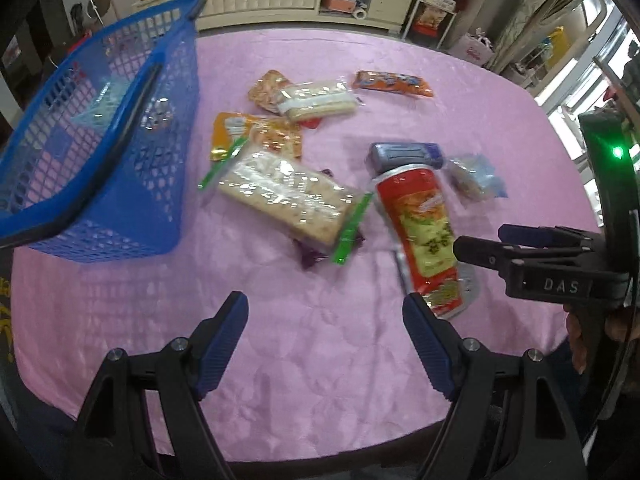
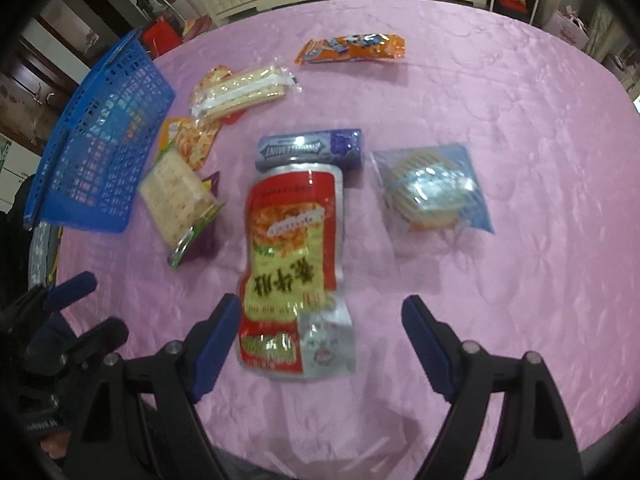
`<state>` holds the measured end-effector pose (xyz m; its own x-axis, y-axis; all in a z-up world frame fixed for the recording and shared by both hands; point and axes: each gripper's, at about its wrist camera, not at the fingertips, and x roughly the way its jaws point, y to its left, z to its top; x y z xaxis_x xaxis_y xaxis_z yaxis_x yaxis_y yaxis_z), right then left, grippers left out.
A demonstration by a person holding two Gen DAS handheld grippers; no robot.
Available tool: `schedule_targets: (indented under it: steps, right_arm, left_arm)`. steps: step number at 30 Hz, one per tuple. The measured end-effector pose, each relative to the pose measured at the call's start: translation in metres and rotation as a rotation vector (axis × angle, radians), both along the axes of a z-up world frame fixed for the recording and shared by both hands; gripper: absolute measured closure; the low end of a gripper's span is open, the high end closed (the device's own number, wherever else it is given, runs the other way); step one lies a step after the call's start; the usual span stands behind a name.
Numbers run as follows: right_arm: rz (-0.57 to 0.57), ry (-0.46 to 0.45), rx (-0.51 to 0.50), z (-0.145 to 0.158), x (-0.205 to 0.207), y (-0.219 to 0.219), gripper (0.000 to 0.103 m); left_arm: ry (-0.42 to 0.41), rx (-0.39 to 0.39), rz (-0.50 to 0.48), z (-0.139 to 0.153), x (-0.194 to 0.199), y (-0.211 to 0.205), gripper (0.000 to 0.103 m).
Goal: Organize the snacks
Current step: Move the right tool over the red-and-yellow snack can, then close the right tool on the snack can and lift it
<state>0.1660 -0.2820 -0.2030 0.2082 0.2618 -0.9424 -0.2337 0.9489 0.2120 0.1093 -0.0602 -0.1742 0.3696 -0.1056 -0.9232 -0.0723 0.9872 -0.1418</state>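
Observation:
Snack packs lie scattered on the pink tablecloth (image 1: 320, 360). A blue mesh basket (image 1: 100, 140) stands at the left edge, also in the right wrist view (image 2: 100, 152). My left gripper (image 1: 325, 296) is open over bare cloth, near a clear cracker pack (image 1: 284, 196). My right gripper (image 2: 320, 299) is open above the near end of a red and silver pouch (image 2: 292, 264), pads apart from it. Beyond the pouch lie a purple gum pack (image 2: 308, 148) and a blue-wrapped round cake (image 2: 432, 188). In the left wrist view the right gripper (image 1: 482, 240) hangs beside the pouch (image 1: 424, 232).
Farther back lie an orange packet (image 1: 394, 84), a clear wafer pack (image 1: 316, 100) and a yellow-orange pouch (image 1: 256, 132). A purple pack shows under the crackers. White cabinets and shelves stand past the table's far edge. The left gripper (image 2: 100, 304) shows at the right wrist view's lower left.

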Motion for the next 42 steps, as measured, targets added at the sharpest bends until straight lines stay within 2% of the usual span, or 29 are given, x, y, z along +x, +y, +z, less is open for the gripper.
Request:
schedule_targets:
  steps: [4,8,12,19,21,22,24,25,26,34,42]
  right_arm:
    - [0.011,0.024,-0.023,-0.012,0.009,0.012,0.018]
    - [0.023,0.043,-0.066,-0.024,0.018,0.025,0.016]
    - [0.067,0.037,-0.105,-0.026,0.022,0.042,0.016]
    - [0.124,0.035,-0.264,-0.035,0.021,0.069,0.017]
    - [0.132,0.031,-0.260,-0.036,0.020,0.070,0.018]
    - [0.138,0.028,-0.261,-0.036,0.019,0.071,0.019]
    - [0.180,0.002,-0.256,-0.032,0.013,0.077,0.030]
    - [0.196,-0.010,-0.256,-0.031,0.010,0.080,0.042]
    - [0.211,-0.017,-0.253,-0.030,0.006,0.082,0.059]
    - [0.229,-0.048,-0.224,-0.029,-0.014,0.080,0.062]
    - [0.164,-0.100,-0.162,0.009,-0.012,0.040,0.062]
  left_arm:
    - [-0.001,0.000,0.005,-0.005,0.001,0.002,0.025]
    - [0.000,0.041,-0.006,-0.014,0.004,0.000,0.025]
    - [0.015,0.017,0.000,-0.023,0.006,0.006,0.025]
    - [0.008,0.004,0.012,-0.028,0.005,0.019,0.025]
    - [0.007,0.001,0.013,-0.030,0.003,0.023,0.025]
    - [0.009,0.000,0.015,-0.030,0.003,0.024,0.025]
    - [0.013,-0.003,0.017,-0.032,0.001,0.026,0.025]
    - [0.014,-0.004,0.016,-0.033,-0.001,0.027,0.025]
    - [0.013,-0.005,0.014,-0.033,-0.002,0.027,0.025]
    - [-0.010,-0.008,-0.007,-0.022,-0.014,0.021,0.025]
    - [-0.062,0.018,-0.038,0.007,-0.010,0.008,0.025]
